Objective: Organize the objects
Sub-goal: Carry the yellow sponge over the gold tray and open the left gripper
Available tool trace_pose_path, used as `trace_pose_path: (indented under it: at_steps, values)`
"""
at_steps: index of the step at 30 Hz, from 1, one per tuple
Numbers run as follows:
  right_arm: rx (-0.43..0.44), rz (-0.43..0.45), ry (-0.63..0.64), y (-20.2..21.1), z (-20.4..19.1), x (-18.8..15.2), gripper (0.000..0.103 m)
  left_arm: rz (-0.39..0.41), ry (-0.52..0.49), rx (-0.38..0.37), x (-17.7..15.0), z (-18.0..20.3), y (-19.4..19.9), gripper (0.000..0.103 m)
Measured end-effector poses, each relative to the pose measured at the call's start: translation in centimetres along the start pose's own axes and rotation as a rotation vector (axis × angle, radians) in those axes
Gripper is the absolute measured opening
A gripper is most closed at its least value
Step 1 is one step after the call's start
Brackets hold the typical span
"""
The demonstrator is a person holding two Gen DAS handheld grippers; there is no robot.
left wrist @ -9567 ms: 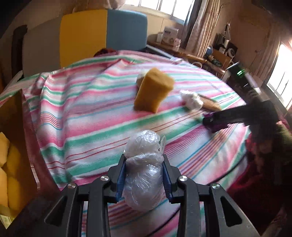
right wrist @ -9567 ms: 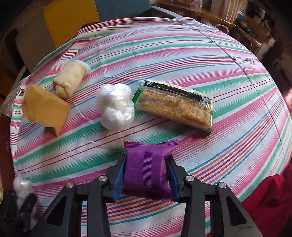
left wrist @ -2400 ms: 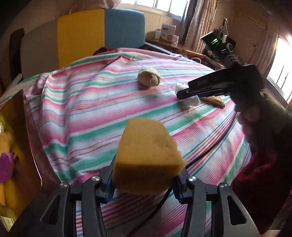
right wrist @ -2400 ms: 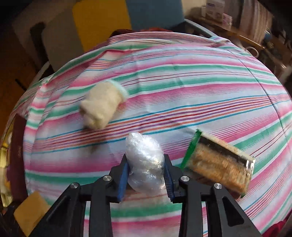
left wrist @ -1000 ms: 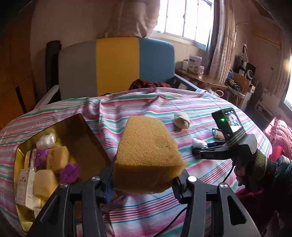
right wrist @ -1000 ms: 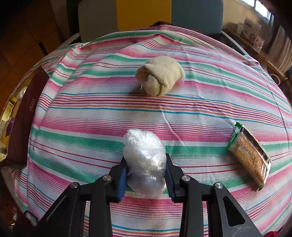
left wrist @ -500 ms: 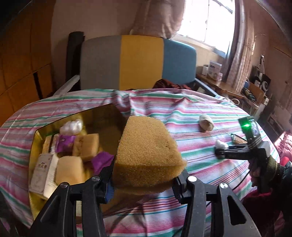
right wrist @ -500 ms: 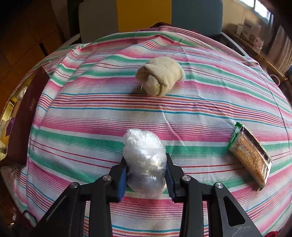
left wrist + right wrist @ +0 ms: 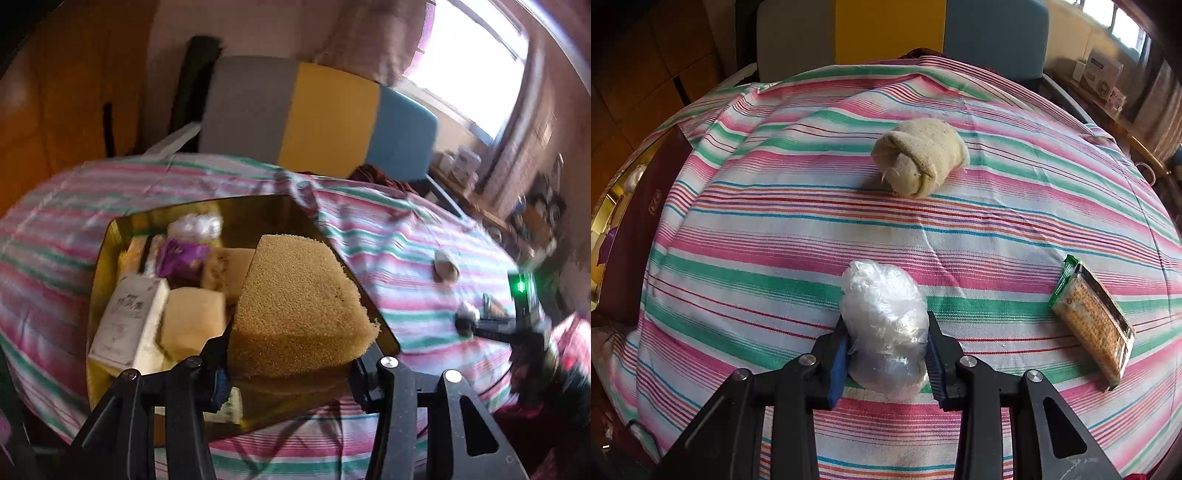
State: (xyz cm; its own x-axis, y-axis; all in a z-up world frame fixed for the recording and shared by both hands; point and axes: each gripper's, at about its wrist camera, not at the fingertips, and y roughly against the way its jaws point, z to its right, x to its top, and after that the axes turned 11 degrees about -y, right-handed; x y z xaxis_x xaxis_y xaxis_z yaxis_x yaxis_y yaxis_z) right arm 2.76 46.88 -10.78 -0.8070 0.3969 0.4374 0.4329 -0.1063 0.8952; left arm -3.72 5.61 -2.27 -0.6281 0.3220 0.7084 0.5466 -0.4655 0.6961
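The left tool (image 9: 291, 363) is clenched on a tan, wedge-shaped block of coarse sponge (image 9: 295, 306), its fingers pressed into the two lower flanks of the block. The sponge looks light, soft and springy, with a grippy open grain; it should not slip, but it gives under pressure, so a hold low on its broad flat sides, as here, seems the safest. It hangs above the near right part of a gold-lined open box (image 9: 99, 258), which sits at the left edge of the surface.

Inside the box, just beyond the tool, lie a smooth pale yellow foam block (image 9: 192, 321) and a white printed carton (image 9: 125, 317) side by side, touching. Farther in is a purple foil packet (image 9: 177, 256), and at the far wall a white crumpled plastic bundle (image 9: 195, 225).

The right tool (image 9: 884, 356) is closed on a clear crumpled plastic bag ball (image 9: 882, 321), near the front edge of the pink-and-green striped tablecloth (image 9: 775, 229). The ball looks very light, squashy and slick, so it is best pinched across its middle. Whether it is lifted or resting on the cloth I cannot tell.

Toward the right edge lies a clear-wrapped cracker packet with a green end (image 9: 1093, 317). Well beyond, toward the far edge, sits a cream rolled sock (image 9: 919, 158), soft and easy to squeeze.
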Motion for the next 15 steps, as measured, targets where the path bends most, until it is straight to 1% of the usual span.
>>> trace_pose_path:
  at_steps: [2, 5, 7, 10, 15]
  values:
    - [-0.001, 0.000, 0.001, 0.1, 0.0, 0.0, 0.038, -0.001, 0.066, 0.001, 0.5, -2.0, 0.0, 0.050]
    - [-0.003, 0.000, 0.006, 0.1, -0.1, -0.1, 0.038, -0.002, 0.120, -0.006, 1.4, -3.8, -0.3, 0.050]
    - [-0.005, -0.001, 0.009, 0.1, -0.1, -0.1, 0.038, -0.007, 0.126, -0.020, 2.1, -4.2, -0.8, 0.050]
    - [-0.009, 0.000, 0.013, 0.1, -0.2, -0.1, 0.038, -0.027, 0.160, -0.061, 3.7, -5.1, -2.7, 0.050]
    - [-0.013, 0.001, 0.017, 0.1, -0.2, -0.1, 0.038, -0.042, 0.214, -0.081, 6.4, -5.8, -5.7, 0.050]
